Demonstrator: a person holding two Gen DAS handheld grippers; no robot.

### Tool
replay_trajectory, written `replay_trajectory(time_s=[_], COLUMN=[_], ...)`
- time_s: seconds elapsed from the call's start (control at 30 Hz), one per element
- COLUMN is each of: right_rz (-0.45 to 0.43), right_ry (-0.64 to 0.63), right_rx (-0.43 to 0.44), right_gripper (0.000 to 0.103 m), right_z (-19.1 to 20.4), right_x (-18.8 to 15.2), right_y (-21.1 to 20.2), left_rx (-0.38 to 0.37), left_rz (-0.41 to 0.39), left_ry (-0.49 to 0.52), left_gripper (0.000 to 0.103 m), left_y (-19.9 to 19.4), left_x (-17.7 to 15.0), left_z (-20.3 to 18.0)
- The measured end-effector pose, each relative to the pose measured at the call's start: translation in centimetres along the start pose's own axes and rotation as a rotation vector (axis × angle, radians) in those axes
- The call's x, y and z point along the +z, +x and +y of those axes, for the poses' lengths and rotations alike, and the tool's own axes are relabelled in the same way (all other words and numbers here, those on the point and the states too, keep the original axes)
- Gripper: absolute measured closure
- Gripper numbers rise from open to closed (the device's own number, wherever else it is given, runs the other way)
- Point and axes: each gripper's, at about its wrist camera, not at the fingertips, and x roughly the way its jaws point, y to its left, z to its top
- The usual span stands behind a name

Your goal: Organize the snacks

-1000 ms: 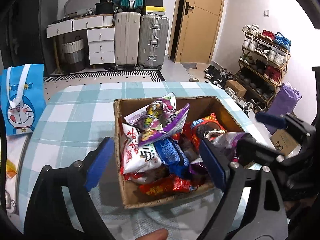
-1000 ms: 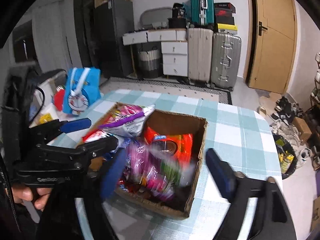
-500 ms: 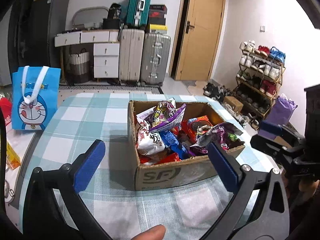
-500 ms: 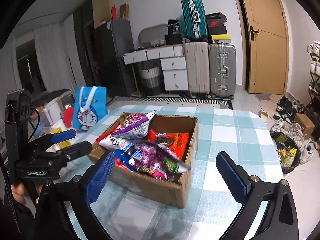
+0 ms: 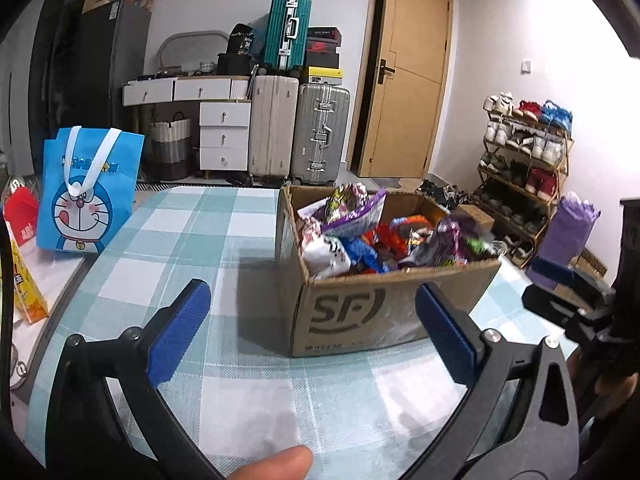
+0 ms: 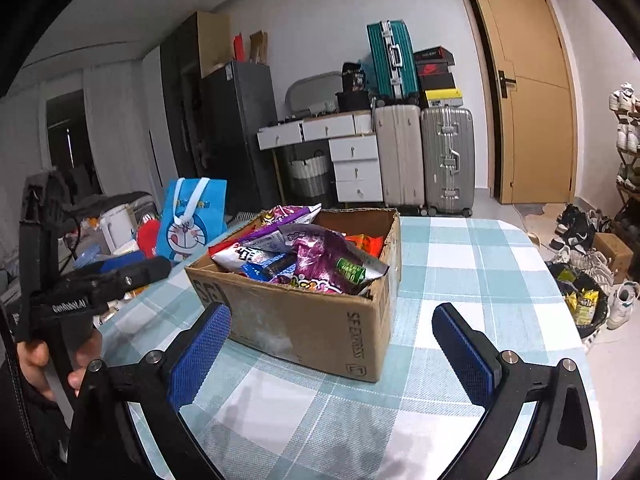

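Nearest you: your left gripper [image 5: 310,330], jaws spread wide with nothing between the blue pads, held over the checked tablecloth [image 5: 248,396]; a fingertip [image 5: 272,466] shows at 6 o'clock in the left wrist view. Your right gripper [image 6: 332,348], likewise spread wide and empty, hangs short of the box with its pads apart from the cardboard. Next out: cardboard box [image 5: 384,308], printed "SF", standing on the cloth at 12 to 1 o'clock from the left gripper, heaped with snack packets [image 5: 360,236], a purple packet [image 6: 324,256] on top. At 10 o'clock: blue cartoon tote bag [image 5: 88,192], upright, just off the table's edge. Farthest: suitcases [image 5: 300,132], white drawers [image 5: 224,136], wooden door [image 5: 412,88]; shoe rack [image 5: 524,148] at 2 o'clock
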Motion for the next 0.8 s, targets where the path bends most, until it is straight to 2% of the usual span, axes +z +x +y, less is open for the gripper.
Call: replay_trajectory(time_s=[0.3,0.8], right_rz=[-0.018,-0.033], right_ry=[-0.013,-0.015], right_rx=[0.005,0.006], right_gripper=[0.0,0.0], right_z=[0.5,0.7], right_x=[-1.3,-2.3], right_y=[0.0,0.0], left_rx=[0.014,0.043], left_rz=[-0.024,-0.024], left_ry=[0.006,0.005], left_gripper=[0.001,0.001], left_y=[0.8,1.6], left_x=[-2.7,-3.1], left_z=[-0.1,0.0])
